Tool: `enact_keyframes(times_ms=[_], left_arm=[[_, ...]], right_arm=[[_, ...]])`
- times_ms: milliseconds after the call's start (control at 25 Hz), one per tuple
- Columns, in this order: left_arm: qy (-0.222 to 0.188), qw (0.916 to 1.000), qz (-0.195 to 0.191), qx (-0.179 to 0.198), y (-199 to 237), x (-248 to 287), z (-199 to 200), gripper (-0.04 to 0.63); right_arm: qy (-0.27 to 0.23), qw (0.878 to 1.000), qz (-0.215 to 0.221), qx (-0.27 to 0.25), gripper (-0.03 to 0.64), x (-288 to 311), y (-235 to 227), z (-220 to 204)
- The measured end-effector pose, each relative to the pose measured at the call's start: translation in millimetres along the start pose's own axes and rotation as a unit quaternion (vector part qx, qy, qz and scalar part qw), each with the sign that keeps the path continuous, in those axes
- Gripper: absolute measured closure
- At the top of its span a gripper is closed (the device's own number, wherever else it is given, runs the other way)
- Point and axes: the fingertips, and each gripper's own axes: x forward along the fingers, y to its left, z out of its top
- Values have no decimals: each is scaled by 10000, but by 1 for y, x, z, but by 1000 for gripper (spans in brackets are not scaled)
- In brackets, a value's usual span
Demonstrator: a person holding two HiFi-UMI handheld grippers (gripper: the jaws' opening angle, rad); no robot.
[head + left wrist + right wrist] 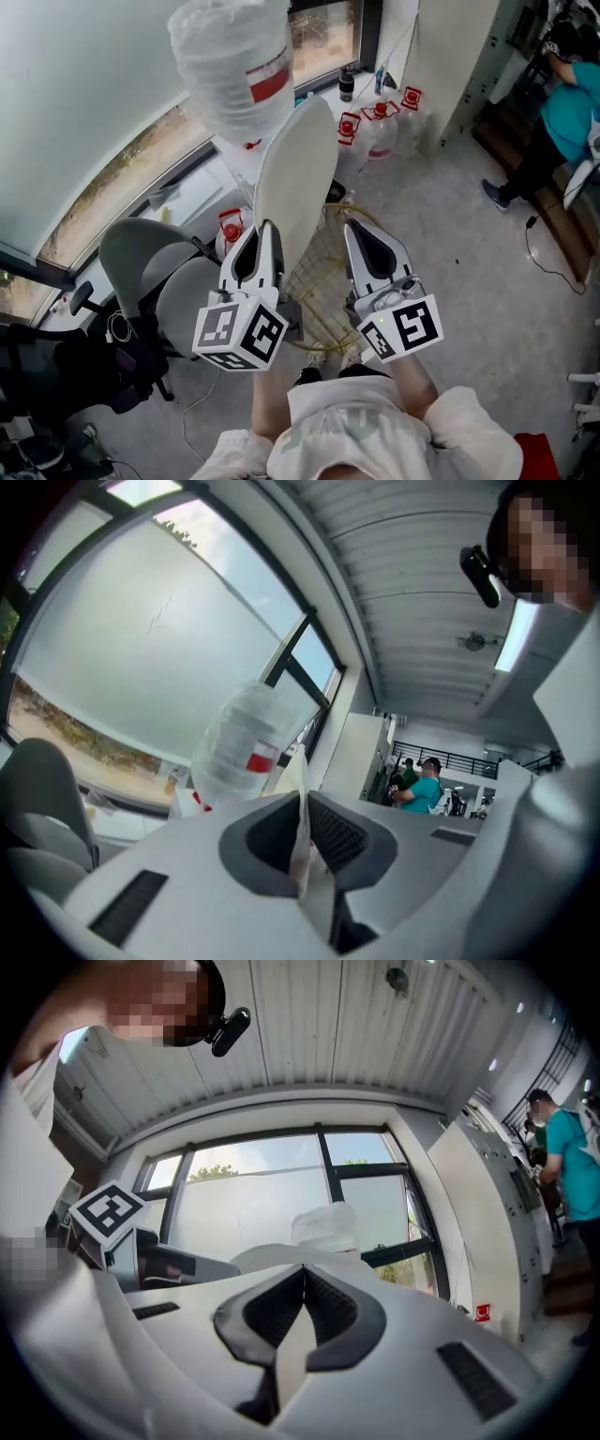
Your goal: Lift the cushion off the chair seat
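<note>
The cushion (298,173) is a cream oval pad, held up in the air on edge above the wire basket. My left gripper (267,230) is shut on its lower left rim; in the left gripper view the thin cream fabric (301,841) runs between the pads of that gripper (302,794). My right gripper (354,230) stands at the cushion's lower right rim, jaws closed, with a cream strip between them in the right gripper view, where the cushion (272,1258) spreads just beyond the gripper (302,1269). The grey chair (141,253) stands below at the left, its seat (187,300) bare.
A big clear water jug (234,66) stands close behind the cushion by the window. Several smaller jugs (375,122) sit on the floor. A wire basket (323,281) is under the grippers. A black chair (56,375) is at the lower left. A person in teal (567,103) stands far right.
</note>
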Motion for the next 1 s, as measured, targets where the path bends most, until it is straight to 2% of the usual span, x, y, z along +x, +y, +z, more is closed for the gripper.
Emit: enact_keyframes(times_ms=[160, 280, 400, 520, 1000], left_arm=[[-715, 9967, -162, 360, -31, -21, 54, 560], [-924, 9940, -198, 545, -48, -29, 72, 559], [-1151, 9920, -126, 508, -55, -37, 76, 558], [-1260, 9911, -202, 387, -61, -42, 77, 558], [-1461, 9878, -246, 478, -66, -54, 88, 558]], right_arm=[[-443, 9986, -100, -284, 600, -5, 3, 48], [-678, 9968, -127, -409, 600, -10, 7, 76], [-781, 9956, -182, -475, 600, -15, 9, 91], [-818, 9952, -212, -487, 600, -17, 11, 96], [-806, 9946, -302, -580, 600, -27, 20, 95]])
